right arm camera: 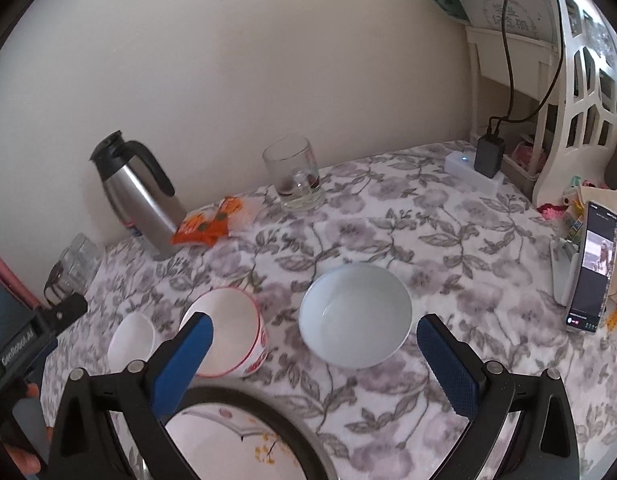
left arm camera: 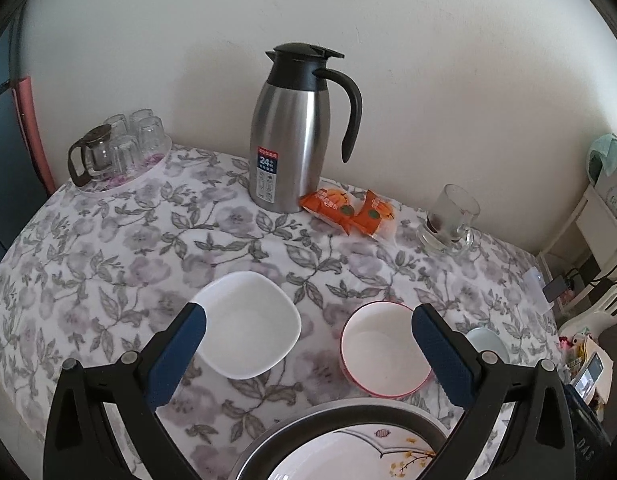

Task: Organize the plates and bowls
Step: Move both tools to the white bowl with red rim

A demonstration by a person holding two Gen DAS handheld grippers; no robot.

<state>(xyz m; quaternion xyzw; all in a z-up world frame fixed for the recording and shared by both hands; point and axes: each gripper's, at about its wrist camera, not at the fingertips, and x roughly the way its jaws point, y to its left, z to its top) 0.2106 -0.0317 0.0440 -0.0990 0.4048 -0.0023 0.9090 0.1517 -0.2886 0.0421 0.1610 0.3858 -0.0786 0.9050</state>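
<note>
The left gripper [left arm camera: 308, 354] has its blue fingers [left arm camera: 176, 360] wide apart and they hold nothing; they hang above the desk [left arm camera: 108, 240]. Between them, lower down, lie a square white dish [left arm camera: 248, 324] toward the left finger and a red-rimmed bowl [left arm camera: 382, 348] toward the right finger, partly hidden by it. The right gripper [right arm camera: 314, 364] is also fully spread and empty, touching nothing. A pale blue bowl [right arm camera: 356, 316] sits on the floral cloth between its fingers [right arm camera: 448, 368], nearer the right one, and the red-rimmed bowl stands at the tip of the left one. A patterned plate [left arm camera: 348, 448] with a dark rim lies at the near edge, under both grippers. Farther back stand a steel thermos jug [left arm camera: 288, 136], orange snack packets [left arm camera: 348, 210] and a glass mug [left arm camera: 448, 220], near the wall
</note>
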